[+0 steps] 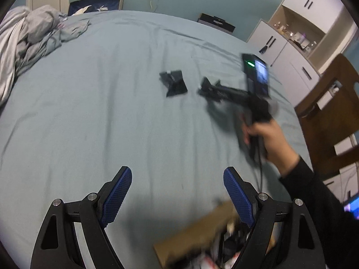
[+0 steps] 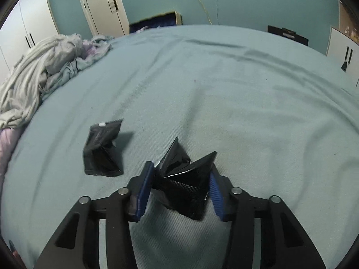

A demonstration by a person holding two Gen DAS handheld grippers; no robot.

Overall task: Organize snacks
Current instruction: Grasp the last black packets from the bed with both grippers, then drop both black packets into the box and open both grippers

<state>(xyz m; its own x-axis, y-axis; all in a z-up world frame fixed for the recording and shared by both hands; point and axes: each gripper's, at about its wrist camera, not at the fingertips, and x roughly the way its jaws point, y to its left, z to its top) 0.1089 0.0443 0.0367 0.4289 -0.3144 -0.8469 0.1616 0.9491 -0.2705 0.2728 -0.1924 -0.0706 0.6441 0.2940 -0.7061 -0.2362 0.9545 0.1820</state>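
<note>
The right gripper [image 2: 180, 186] has a crumpled black snack packet [image 2: 184, 186] between its 2 blue pads. The left pad [image 2: 143, 192] lies against the packet's edge and the right pad [image 2: 216, 192] sits at its folded corner, so the packet is squeezed and bent upward in the middle. It rests low over the blue bedsheet [image 2: 246, 112]. Just ahead and to the left of this gripper, apart from it, a 2nd black packet [image 2: 103, 150] lies folded on the sheet. Farther off to the left, a heap of grey bedding [image 2: 33, 78] sits at the bed's edge, and beyond the bed stand white wardrobe doors [image 2: 101, 4] against a teal wall.

The left gripper [image 1: 177, 192] stands wide open with nothing between its pads, only bare bedsheet [image 1: 89, 100]. Right under its right finger, at the near edge of the view, is a brown cardboard box [image 1: 197, 231] with blurred wrappers inside. Ahead and to the right, a hand [image 1: 267, 136] in a black sleeve holds the other gripper, whose tip [image 1: 208, 88] is down at the sheet on its packet. To the left of that tip lies the folded packet [image 1: 174, 83]. Beyond the bed to the right are white cupboards [image 1: 291, 44] and a wooden chair [image 1: 332, 112].
</note>
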